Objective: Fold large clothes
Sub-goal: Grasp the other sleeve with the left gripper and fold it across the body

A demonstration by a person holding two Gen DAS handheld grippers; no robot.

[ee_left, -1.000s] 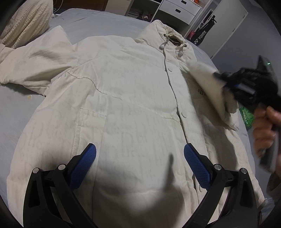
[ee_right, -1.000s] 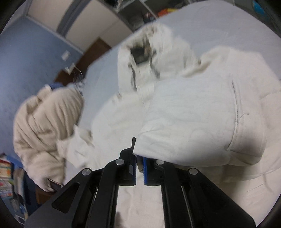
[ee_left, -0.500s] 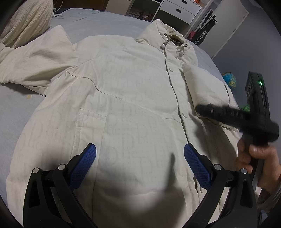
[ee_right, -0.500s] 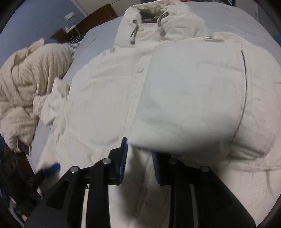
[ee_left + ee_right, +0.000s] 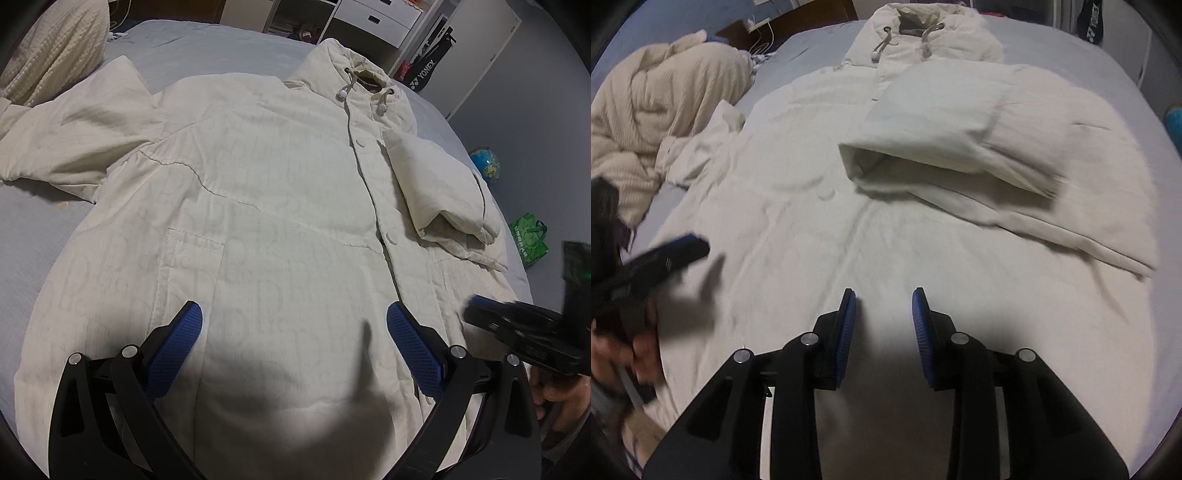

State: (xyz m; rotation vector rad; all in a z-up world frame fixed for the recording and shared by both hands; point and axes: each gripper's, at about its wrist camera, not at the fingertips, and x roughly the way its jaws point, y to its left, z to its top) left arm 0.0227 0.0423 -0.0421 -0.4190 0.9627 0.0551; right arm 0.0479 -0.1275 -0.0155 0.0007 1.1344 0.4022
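Note:
A large cream hooded jacket [image 5: 258, 206] lies face up on a grey-blue bed [image 5: 207, 51]. Its right sleeve [image 5: 439, 192] is folded in across the chest, also shown in the right wrist view [image 5: 960, 147]. Its left sleeve [image 5: 66, 147] lies spread out to the left. My left gripper [image 5: 293, 332] is open and empty above the jacket's lower front. My right gripper [image 5: 884, 314] is open and empty above the jacket [image 5: 849, 240], below the folded sleeve; it also shows in the left wrist view [image 5: 524, 336] at the right.
A cream knitted blanket [image 5: 646, 110] is heaped at the bed's left side. White drawers [image 5: 373, 18], a black racket bag [image 5: 428, 70], a globe [image 5: 485, 162] and a green bag [image 5: 528, 240] stand off the bed's far and right sides.
My right gripper let go of the right sleeve, which now lies folded on the chest. It opened and drew back toward the jacket's hem. My left gripper stayed put.

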